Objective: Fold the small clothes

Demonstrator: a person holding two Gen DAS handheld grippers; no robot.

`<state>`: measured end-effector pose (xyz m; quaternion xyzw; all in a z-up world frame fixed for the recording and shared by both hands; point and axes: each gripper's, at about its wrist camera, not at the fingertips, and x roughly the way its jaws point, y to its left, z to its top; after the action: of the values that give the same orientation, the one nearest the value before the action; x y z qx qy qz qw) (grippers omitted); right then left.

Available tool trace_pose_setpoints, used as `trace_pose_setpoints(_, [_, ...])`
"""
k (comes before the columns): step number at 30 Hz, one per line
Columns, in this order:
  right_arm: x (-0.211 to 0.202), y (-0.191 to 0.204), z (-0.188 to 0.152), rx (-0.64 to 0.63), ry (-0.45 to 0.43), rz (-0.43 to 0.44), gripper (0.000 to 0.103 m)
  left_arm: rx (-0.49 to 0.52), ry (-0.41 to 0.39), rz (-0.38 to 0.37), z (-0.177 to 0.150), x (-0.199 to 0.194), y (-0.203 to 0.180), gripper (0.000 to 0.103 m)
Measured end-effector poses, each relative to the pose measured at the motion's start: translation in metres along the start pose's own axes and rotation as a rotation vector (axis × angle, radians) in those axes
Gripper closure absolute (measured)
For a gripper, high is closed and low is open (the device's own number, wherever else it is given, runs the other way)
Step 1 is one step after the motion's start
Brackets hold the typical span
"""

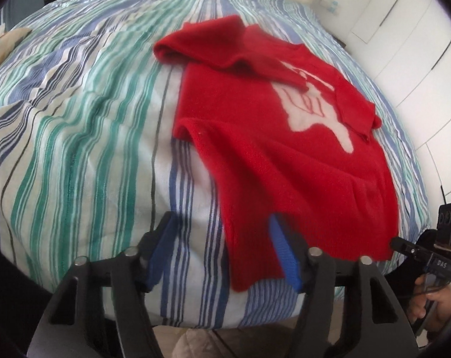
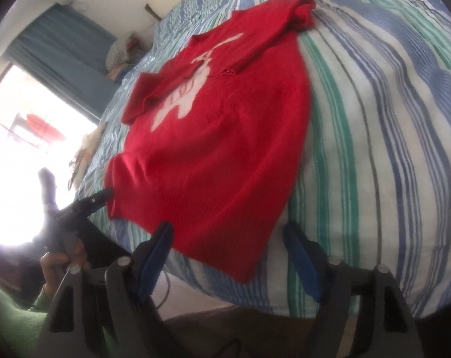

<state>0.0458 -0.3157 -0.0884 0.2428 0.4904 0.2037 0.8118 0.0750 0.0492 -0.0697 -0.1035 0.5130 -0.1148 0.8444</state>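
A small red knit sweater (image 1: 285, 155) with a white figure on its front lies flat on the striped bed, both sleeves folded in over the chest. It also shows in the right wrist view (image 2: 213, 149). My left gripper (image 1: 222, 247) is open, its blue-padded fingers (image 1: 159, 256) straddling the sweater's near left hem corner, which drapes over the right finger. My right gripper (image 2: 228, 250) is open around the near right hem corner. The left gripper shows in the right wrist view (image 2: 85, 205) at the hem's other corner; the right gripper shows in the left wrist view (image 1: 428, 256).
The bed carries a blue, green and white striped duvet (image 1: 91, 137) that drops off at the near edge. White wardrobe doors (image 1: 419, 44) stand to the right. A bright window with a blue curtain (image 2: 61, 47) and piled clothes (image 2: 121, 56) lie beyond the bed.
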Motion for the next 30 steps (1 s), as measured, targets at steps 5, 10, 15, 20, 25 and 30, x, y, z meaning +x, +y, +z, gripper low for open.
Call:
trace_pose_setpoints(5, [-0.003, 0.003, -0.001, 0.006, 0.011, 0.008, 0.094, 0.022, 0.053, -0.027, -0.004, -0.011, 0.001, 0.1])
trace_pose_setpoints(10, [-0.044, 0.017, 0.003, -0.048, -0.009, -0.098, 0.095, 0.076, 0.075, 0.016, -0.011, -0.042, 0.006, 0.1])
trace_pose_setpoints(15, [-0.041, 0.02, -0.003, -0.093, 0.083, -0.193, 0.096, 0.16, 0.123, 0.118, -0.027, -0.024, -0.002, 0.101])
trace_pose_setpoints(20, [-0.016, 0.001, -0.011, -0.045, 0.134, -0.249, 0.097, 0.139, 0.14, 0.174, -0.029, -0.007, 0.003, 0.101])
trace_pose_setpoints(25, [0.005, -0.01, -0.011, -0.012, 0.133, -0.286, 0.097, 0.177, 0.153, 0.289, -0.035, 0.023, -0.008, 0.101])
trace_pose_setpoints(30, [0.013, -0.013, -0.01, 0.002, 0.127, -0.301, 0.097, 0.186, 0.148, 0.336, -0.034, 0.027, -0.013, 0.096])
